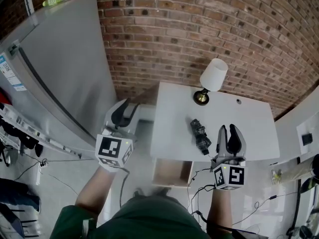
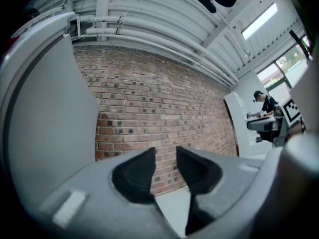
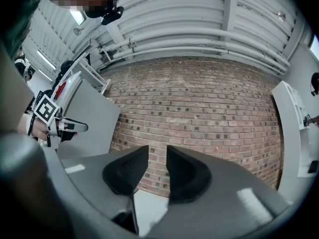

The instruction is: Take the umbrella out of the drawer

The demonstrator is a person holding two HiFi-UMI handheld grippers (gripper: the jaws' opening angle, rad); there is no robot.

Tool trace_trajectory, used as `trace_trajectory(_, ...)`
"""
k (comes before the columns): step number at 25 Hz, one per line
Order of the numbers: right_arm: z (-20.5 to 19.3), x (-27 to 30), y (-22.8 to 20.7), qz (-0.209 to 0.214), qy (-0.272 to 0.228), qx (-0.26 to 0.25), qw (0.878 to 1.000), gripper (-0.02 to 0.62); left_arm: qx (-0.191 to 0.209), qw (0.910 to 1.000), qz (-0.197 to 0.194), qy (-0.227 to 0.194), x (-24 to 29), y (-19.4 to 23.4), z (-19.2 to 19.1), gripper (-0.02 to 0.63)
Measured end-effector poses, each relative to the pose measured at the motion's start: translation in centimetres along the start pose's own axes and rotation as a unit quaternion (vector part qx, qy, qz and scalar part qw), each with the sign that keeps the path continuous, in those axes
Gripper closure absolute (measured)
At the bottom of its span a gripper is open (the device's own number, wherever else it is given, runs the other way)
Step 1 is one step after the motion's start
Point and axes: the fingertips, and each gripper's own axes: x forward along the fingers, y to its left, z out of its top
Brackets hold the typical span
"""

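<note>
Head view: shows the umbrella (image 1: pixel 201 136) lying on the bench (image 1: pixel 249 128), just beside the right hand-held gripper (image 1: pixel 229 131) but untouched. Suggests the removal is done, with perhaps only the open drawer (image 1: pixel 172 172) left to shut. Hides the drawer's back under the bench top.

Left gripper view: shows the left hand-held gripper (image 2: pixel 165 156) released, jaws slightly apart on nothing, brick wall (image 2: pixel 164 103) beyond.

Right gripper view: shows the same, released and empty; leaves the umbrella out of frame.

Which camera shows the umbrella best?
The head view: the dark folded umbrella lies in plain sight on the white table. Both gripper views face the brick wall and show none of it.
</note>
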Motion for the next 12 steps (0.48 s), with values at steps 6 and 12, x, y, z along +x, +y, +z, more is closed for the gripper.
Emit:
trace_trajectory(6,-0.8,0.4,-0.7,0.003,0.004,0.0,1.0,0.482,0.0,1.0,0.003,0.006,0.5,-0.2,-0.6,0.476)
trace_trajectory(12,-1.7,1.0,-1.6,-0.002,0.01,0.008,1.0,0.485,0.0,0.9999,0.002,0.011,1.5,-0.6,-1.3,0.476)
